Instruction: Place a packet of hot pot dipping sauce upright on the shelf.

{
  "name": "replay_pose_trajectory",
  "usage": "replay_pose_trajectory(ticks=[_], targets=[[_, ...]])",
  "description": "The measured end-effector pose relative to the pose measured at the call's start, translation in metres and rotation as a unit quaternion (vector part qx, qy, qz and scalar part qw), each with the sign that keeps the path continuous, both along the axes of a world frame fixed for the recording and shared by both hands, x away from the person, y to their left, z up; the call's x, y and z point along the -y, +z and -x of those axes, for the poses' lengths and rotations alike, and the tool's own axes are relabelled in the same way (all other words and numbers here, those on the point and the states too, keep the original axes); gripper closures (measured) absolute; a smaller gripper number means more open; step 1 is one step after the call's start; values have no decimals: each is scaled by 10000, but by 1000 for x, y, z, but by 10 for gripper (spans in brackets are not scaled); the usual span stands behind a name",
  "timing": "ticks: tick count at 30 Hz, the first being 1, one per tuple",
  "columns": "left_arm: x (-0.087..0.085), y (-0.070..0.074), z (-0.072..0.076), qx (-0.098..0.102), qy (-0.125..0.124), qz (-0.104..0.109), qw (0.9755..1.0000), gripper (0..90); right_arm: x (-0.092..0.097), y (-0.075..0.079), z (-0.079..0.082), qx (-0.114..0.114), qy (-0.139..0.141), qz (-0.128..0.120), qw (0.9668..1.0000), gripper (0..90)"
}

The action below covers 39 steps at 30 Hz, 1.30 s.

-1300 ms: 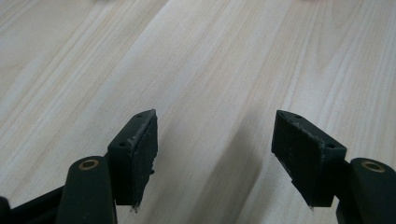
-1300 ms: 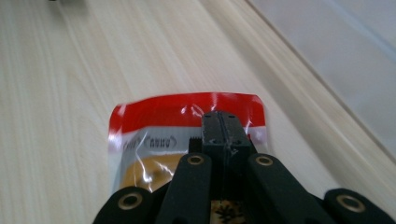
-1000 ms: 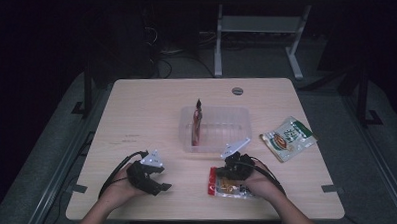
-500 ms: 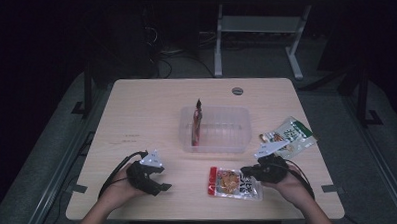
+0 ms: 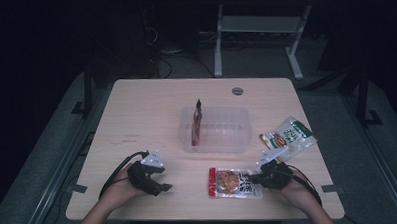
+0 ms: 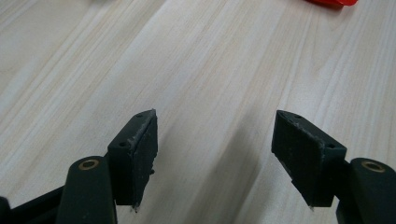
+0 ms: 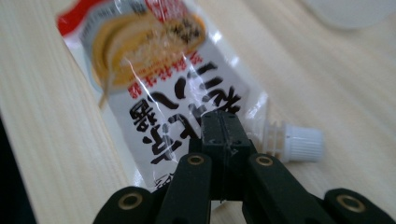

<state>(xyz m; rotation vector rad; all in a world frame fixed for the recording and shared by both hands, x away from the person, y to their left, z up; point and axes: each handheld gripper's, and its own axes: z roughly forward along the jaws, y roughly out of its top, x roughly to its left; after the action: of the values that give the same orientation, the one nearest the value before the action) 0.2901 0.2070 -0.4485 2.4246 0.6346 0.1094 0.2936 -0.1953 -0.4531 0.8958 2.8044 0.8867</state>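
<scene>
A flat spouted pouch point(image 5: 230, 182), with red trim, a picture of noodles and black lettering, lies near the table's front edge. In the right gripper view the pouch point(image 7: 163, 79) lies under the jaws with its white cap point(image 7: 299, 142) to the right. My right gripper point(image 5: 255, 179) point(image 7: 223, 125) is shut, jaws pressed flat together, tips over the pouch's cap end. I see no film between them. My left gripper point(image 5: 161, 183) point(image 6: 215, 154) rests at the front left, open over bare wood. A red corner of the pouch point(image 6: 329, 2) shows at the top of its view.
A clear plastic tub point(image 5: 235, 138) stands mid-table with a reddish pouch point(image 5: 196, 123) upright at its left end. A green-and-white snack packet point(image 5: 289, 137) lies to its right, behind my right hand. A round cable hole point(image 5: 237, 91) sits at the table's point(image 5: 146, 115) far edge.
My right gripper slid to the right, from on top of the noodle pouch to its right end. The pouch stayed where it was. The left gripper kept still.
</scene>
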Motion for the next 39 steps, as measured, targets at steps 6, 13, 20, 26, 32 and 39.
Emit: replay_pose_trajectory(ticks=[6, 13, 20, 26, 32, 39], targets=[[0, 1, 0, -7, -50, -55, 10000, 312, -13, -2, -7, 12, 107, -81, 9999, 900], [1, 3, 1, 36, -83, -32, 10000, 311, -35, -3, -8, -50, 272, -154, 9995, 900], [3, 4, 2, 52, -95, 36, 9999, 312, -66, -3, -7, 53, 549, -132, 9984, 900], [4, 7, 4, 126, -127, 97, 9998, 315, -88, -4, -10, 147, 831, -132, 9963, 900], [8, 10, 6, 150, -243, 151, 9995, 341, -109, -5, -14, 176, 1005, -193, 9946, 900], [22, 17, 10, 233, -383, 379, 9983, 507, -97, 7, -14, -27, 839, -728, 9938, 812]])
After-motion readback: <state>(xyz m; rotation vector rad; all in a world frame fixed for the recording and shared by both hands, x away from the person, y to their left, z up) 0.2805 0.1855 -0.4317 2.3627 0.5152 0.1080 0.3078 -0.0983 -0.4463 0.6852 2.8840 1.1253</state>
